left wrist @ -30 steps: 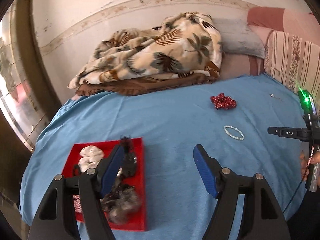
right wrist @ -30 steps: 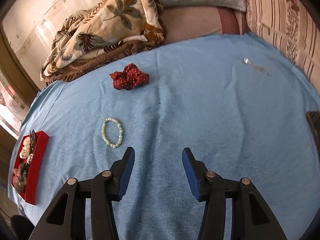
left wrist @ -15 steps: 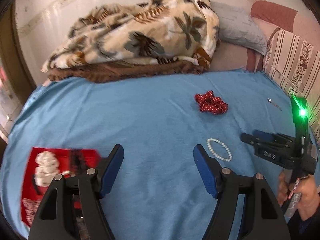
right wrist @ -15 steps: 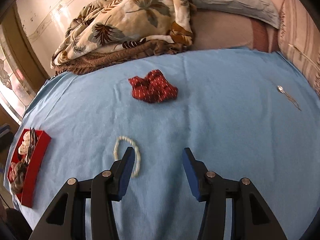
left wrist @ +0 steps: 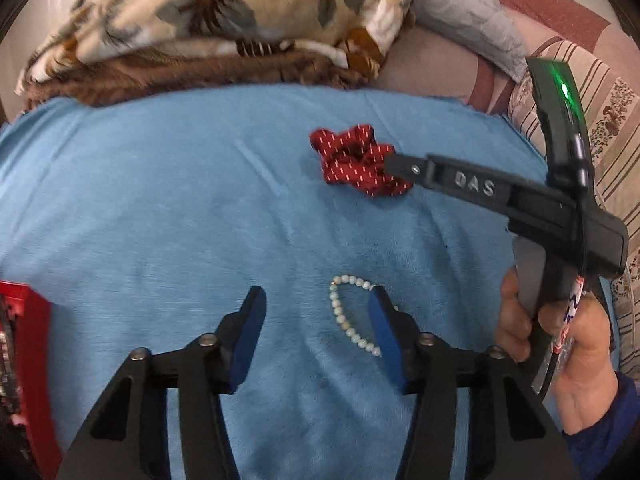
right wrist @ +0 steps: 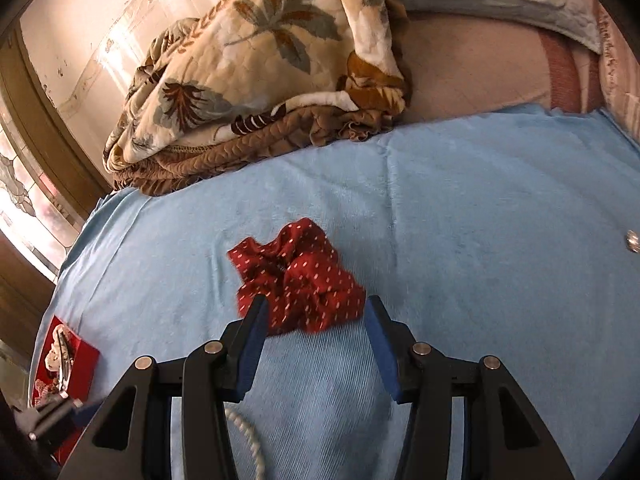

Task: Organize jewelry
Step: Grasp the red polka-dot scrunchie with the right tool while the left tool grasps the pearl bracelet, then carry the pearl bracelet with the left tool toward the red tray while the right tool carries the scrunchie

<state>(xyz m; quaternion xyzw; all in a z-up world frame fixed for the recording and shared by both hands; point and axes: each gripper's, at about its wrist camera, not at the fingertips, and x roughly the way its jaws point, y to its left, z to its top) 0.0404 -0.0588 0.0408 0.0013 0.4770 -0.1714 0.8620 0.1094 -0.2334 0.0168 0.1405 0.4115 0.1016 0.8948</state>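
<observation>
A white pearl bracelet (left wrist: 347, 314) lies on the blue cloth (left wrist: 160, 208). My left gripper (left wrist: 316, 304) is open and empty, its right finger over the bracelet's right side. A red dotted scrunchie (right wrist: 298, 280) lies further back; it also shows in the left wrist view (left wrist: 356, 164). My right gripper (right wrist: 314, 312) is open and empty, its fingertips at the scrunchie's near edge. The red tray (right wrist: 82, 364) with several pieces of jewelry sits at the left; its edge shows in the left wrist view (left wrist: 34, 360). A bit of the bracelet (right wrist: 250, 436) shows under the right gripper.
A folded leaf-print blanket (right wrist: 256, 80) and pillows (left wrist: 472, 20) lie at the back of the bed. A small silver pin (right wrist: 633, 240) lies on the cloth at the far right. A striped cushion (left wrist: 612, 120) borders the right side.
My left gripper has moved right, away from the red tray, to the pearl bracelet. My right gripper has moved forward from the bracelet to the red scrunchie. Both stay open.
</observation>
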